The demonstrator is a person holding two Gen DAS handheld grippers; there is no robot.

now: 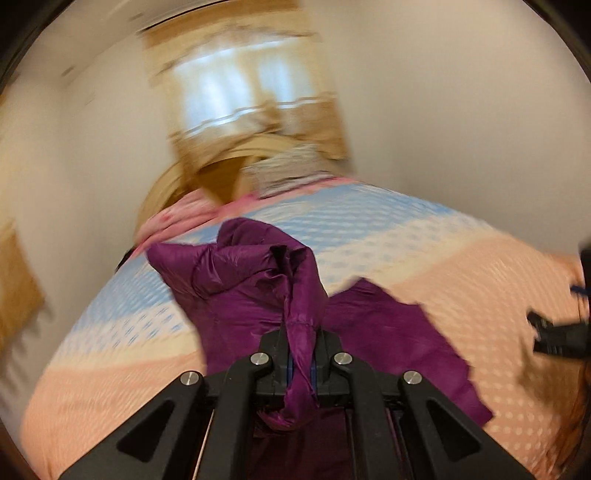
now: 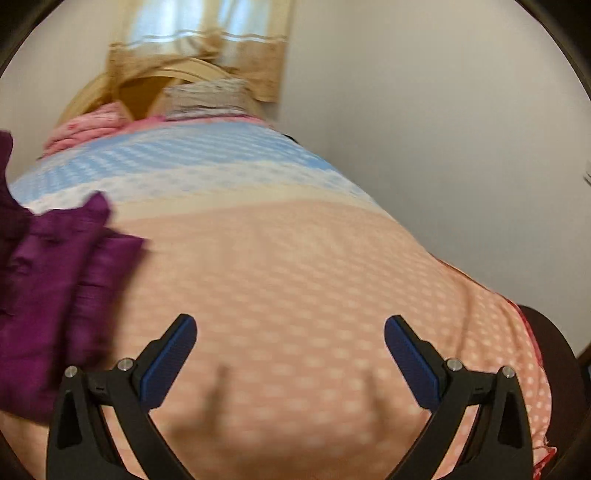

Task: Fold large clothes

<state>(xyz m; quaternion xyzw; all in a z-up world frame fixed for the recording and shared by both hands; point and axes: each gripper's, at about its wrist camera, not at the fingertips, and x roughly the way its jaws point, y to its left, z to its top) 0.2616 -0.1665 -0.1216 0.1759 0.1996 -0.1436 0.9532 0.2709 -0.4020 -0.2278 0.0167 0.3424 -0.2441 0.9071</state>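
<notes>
A shiny purple padded jacket (image 1: 243, 295) lies crumpled on the bed's dotted cover (image 1: 461, 295). My left gripper (image 1: 301, 343) is shut on a bunched fold of it, and the cloth rises in a ridge from the jaws and hangs down between the arms. In the right wrist view the jacket (image 2: 55, 288) shows blurred at the left edge. My right gripper (image 2: 290, 328) stands wide open above the bare peach part of the cover (image 2: 295, 258), with nothing between its blue pads (image 2: 170, 354). The right gripper (image 1: 554, 334) also shows at the right edge of the left wrist view.
The cover runs from peach near me to white and blue further off. A folded pink blanket (image 2: 88, 125) and a patterned pillow (image 2: 210, 96) lie at the wooden headboard (image 2: 147, 79). Beige curtains (image 2: 207, 33) hang behind; a pale wall (image 2: 443, 147) runs along the right.
</notes>
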